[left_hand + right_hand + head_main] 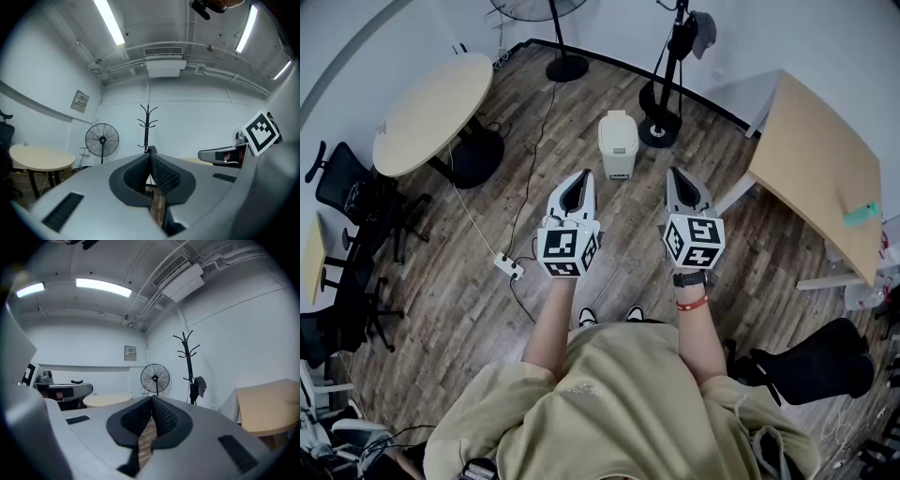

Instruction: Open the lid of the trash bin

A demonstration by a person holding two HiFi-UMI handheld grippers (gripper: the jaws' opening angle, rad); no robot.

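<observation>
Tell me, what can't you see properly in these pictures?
1. Trash bin: in the head view it is too small to tell how its lid opens, and neither gripper view shows it at all.
2. Fan: in the head view the top edge cuts off its head.
3. Shoes: in the head view only the toes show, and the person's torso hides the rest.

Bright, even white light from ceiling tube lamps [108, 21]. Faint, soft shadows on the floor [469, 281]. Both gripper views show heavy fisheye bend and dark rims. No glare.
</observation>
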